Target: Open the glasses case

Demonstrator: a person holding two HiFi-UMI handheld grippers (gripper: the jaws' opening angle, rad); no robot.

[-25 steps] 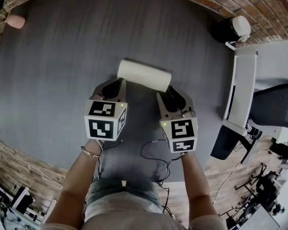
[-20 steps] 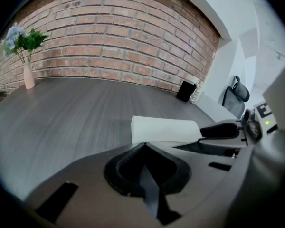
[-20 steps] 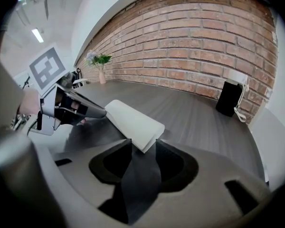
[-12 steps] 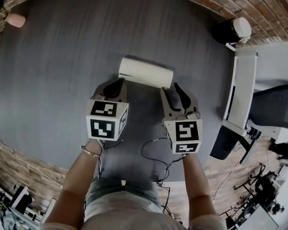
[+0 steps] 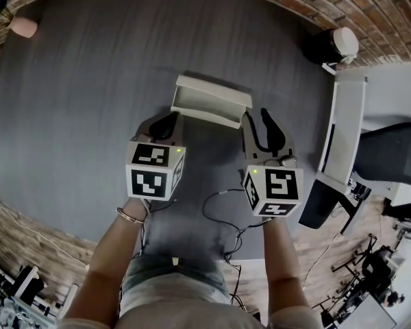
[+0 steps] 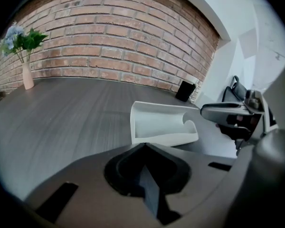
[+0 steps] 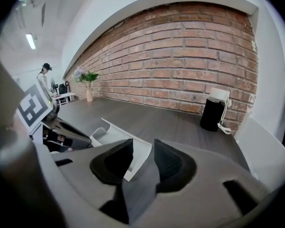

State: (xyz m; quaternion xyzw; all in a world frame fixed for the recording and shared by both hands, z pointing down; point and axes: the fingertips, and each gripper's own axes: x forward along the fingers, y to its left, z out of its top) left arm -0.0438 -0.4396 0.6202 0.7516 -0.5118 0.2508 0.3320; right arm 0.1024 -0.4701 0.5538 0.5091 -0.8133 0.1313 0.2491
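- The glasses case (image 5: 209, 102) lay on the table (image 5: 89, 81), lid raised.
- The left gripper (image 5: 170, 120) was pinched together, empty, just beside it.
- The right gripper (image 5: 257, 123) was slightly parted around the lid corner. Best to ease it back gently.

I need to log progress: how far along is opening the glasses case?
Done: the glasses case lies open on the table, its inside showing. In hand: the right tongs, jaws apart, straddle its right end; the left tongs, jaws together, sit at its near edge. Left: only backing off, it seems.
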